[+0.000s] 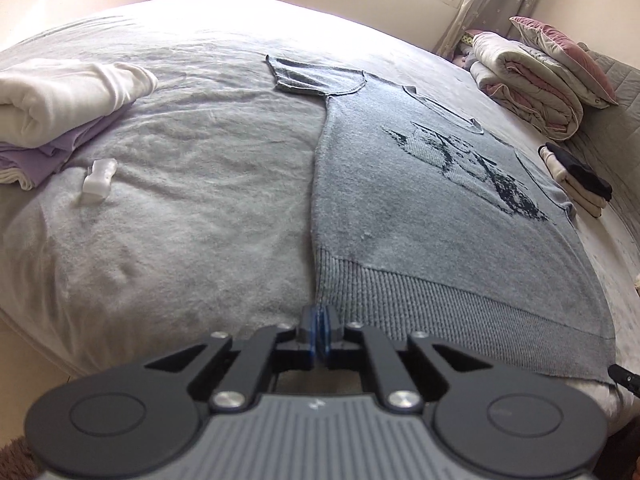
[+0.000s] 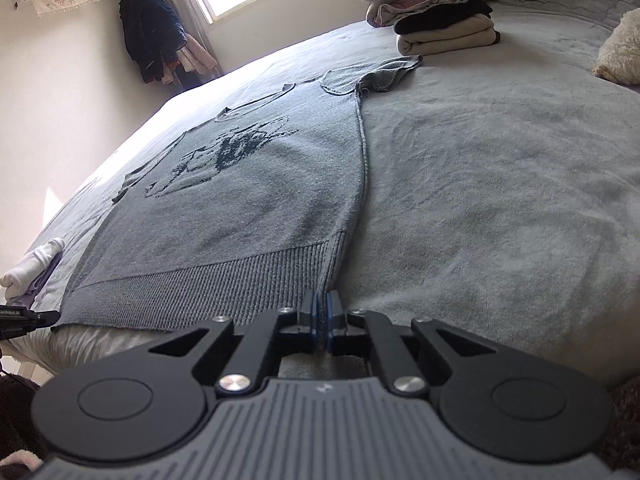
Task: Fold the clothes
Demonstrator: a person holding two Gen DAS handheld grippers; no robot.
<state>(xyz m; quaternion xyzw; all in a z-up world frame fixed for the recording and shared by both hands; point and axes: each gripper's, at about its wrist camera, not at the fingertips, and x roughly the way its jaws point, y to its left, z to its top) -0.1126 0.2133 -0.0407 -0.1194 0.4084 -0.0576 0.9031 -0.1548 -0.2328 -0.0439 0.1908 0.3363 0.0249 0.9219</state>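
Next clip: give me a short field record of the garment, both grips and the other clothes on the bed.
garment: grey knit sweater, spread flat, dark front graphic up
left hand-held gripper: shut on the hem's left corner
right hand-held gripper: shut on the hem's right corner
folded piles: white and lilac stack; beige and black stack
surface: grey bed cover

Folded white-lilac pile cut by left edge; other hand-held gripper mostly out of frame.
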